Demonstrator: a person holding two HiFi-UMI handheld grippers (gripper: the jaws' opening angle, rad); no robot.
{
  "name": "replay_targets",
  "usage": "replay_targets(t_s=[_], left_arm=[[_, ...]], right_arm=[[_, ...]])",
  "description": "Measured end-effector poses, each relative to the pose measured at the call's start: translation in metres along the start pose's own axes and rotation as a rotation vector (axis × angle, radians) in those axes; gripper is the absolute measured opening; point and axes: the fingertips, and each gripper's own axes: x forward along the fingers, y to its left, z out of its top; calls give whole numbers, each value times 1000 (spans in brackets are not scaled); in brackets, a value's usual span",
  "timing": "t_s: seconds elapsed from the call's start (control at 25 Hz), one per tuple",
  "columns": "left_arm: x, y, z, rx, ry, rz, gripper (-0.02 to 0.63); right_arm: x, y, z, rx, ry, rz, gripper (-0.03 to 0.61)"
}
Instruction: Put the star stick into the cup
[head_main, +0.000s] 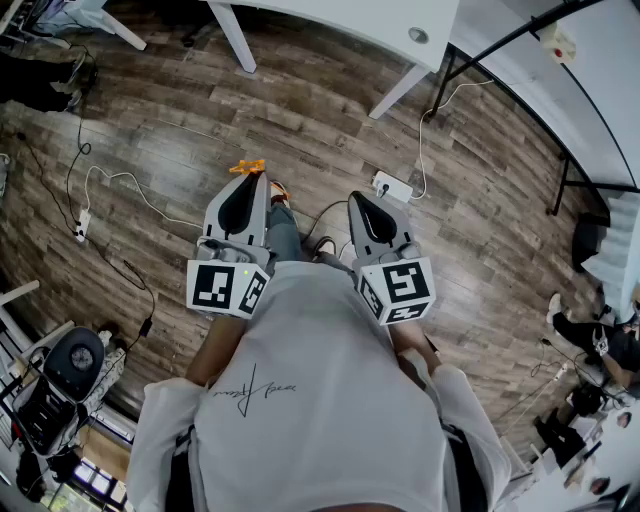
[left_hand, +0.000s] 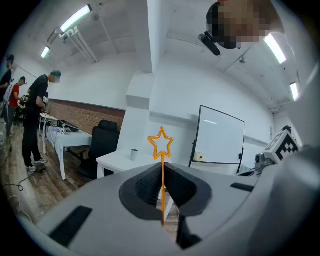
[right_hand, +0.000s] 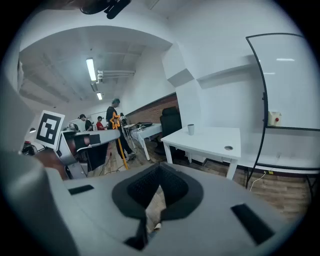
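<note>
Wood-floored office, white surface (left_hand: 117, 160) ahead with cup (left_hand: 134, 154) on it. Left gripper (left_hand: 162, 172) jaws clamped on star stick (left_hand: 162, 161), upright, star topmost. Cup beyond stick, slightly left. Right gripper (right_hand: 159, 172) jaws closed, empty.

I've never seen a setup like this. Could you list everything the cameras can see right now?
star stick: one, orange, upright in the left gripper
cup: one, grey, on the white table
whiteboard: one, white with a black frame, by the wall
office chair: one, black, beside the table
power strip: one, white, on the wooden floor
people: several, standing far off at the left
left gripper: one, grey, shut on the star stick
right gripper: one, grey, shut, empty
</note>
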Motion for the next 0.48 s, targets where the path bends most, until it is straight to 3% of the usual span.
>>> replay_targets(t_s=[0.48], left_arm=[[55, 60, 22, 4, 4, -31, 18]], right_arm=[[79, -2, 37, -4, 17, 3, 5]])
